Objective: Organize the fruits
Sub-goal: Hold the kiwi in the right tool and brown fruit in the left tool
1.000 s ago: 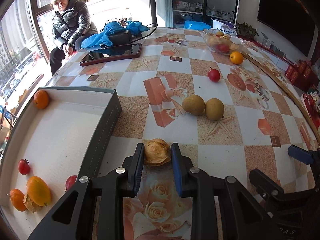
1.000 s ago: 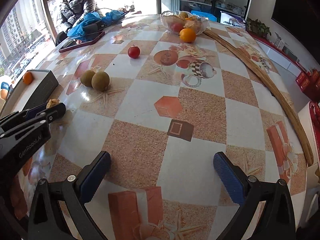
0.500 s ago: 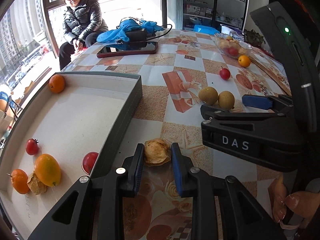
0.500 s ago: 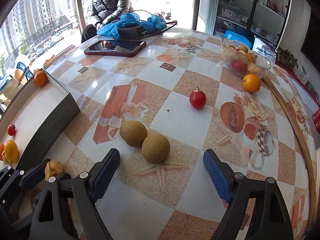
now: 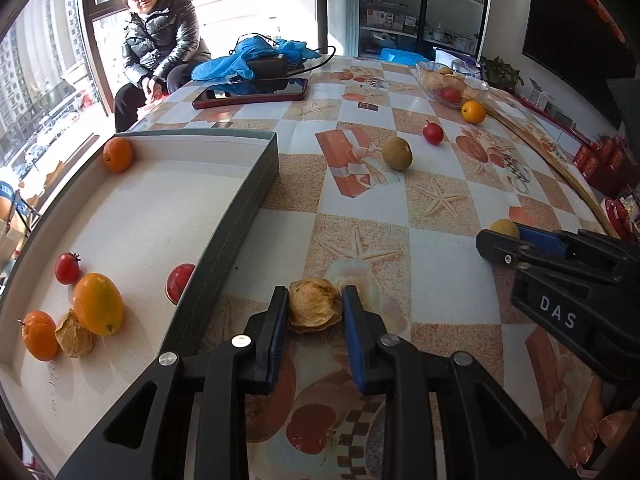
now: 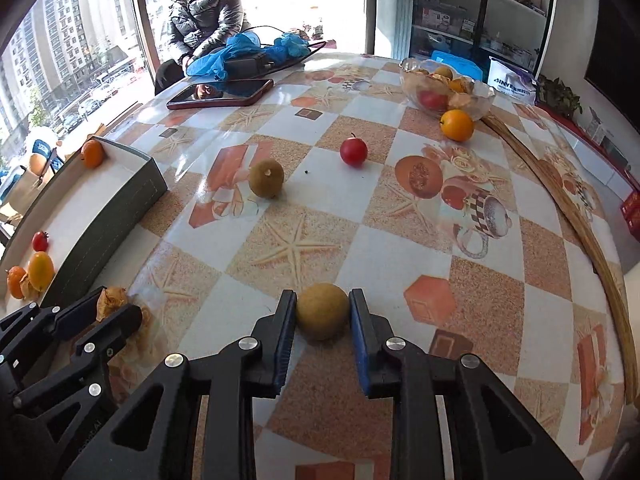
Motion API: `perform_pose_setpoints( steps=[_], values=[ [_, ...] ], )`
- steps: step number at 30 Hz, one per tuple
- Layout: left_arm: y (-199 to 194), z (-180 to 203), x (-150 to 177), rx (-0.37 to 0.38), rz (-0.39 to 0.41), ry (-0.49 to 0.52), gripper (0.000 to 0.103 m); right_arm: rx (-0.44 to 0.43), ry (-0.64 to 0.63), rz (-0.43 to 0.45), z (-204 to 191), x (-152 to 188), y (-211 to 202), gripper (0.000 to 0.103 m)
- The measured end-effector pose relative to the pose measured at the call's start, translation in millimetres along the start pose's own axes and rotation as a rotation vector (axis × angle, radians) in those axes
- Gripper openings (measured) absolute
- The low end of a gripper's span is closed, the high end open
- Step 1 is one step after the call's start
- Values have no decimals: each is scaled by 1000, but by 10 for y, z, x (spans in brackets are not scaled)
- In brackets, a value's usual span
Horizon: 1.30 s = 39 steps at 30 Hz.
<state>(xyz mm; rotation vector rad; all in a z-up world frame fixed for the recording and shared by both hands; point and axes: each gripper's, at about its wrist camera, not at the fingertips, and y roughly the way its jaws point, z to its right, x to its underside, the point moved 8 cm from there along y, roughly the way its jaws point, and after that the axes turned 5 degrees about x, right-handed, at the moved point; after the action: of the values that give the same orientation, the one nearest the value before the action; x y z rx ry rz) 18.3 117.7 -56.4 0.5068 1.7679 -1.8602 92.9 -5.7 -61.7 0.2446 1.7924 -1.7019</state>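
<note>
Readable lettering
"DAS" stands in white on the right gripper (image 5: 516, 240) body; other labels are too small to read.

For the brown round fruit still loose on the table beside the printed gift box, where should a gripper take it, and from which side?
Grip the brown round fruit across its widest middle, coming down from above and from the near side. It is a near-sphere sitting free on the table, stem dimple up, with open cloth on both flanks and the red fruit well apart.

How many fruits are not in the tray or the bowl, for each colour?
Brown: 2, the far brown fruit and the near brown fruit
Red: 1, the red fruit
Orange: 1, the orange fruit
Tan: 1, the papery husk fruit
Total: 5
</note>
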Motion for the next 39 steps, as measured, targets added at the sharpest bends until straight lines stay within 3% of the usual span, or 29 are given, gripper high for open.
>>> perform_pose_setpoints(
  steps=[10, 14, 21, 31, 39],
  values=[
    [-278, 135, 367, 36, 0, 18, 29, 67, 153, 65, 422, 751, -522, 28],
    [-315, 147, 413, 48, -15, 3, 29, 81, 182, 85, 470, 795, -554, 28],
    [-331, 61, 398, 139, -41, -90, 29, 71, 196, 91, 492, 808, -565, 28],
    [-325, 160, 438, 35, -30, -6, 29, 55, 210, 94, 501, 817, -571, 28],
    [-325, 140, 432, 30, -30, -6, 29, 55, 209, 94, 500, 818, -572, 28]
  ],
)
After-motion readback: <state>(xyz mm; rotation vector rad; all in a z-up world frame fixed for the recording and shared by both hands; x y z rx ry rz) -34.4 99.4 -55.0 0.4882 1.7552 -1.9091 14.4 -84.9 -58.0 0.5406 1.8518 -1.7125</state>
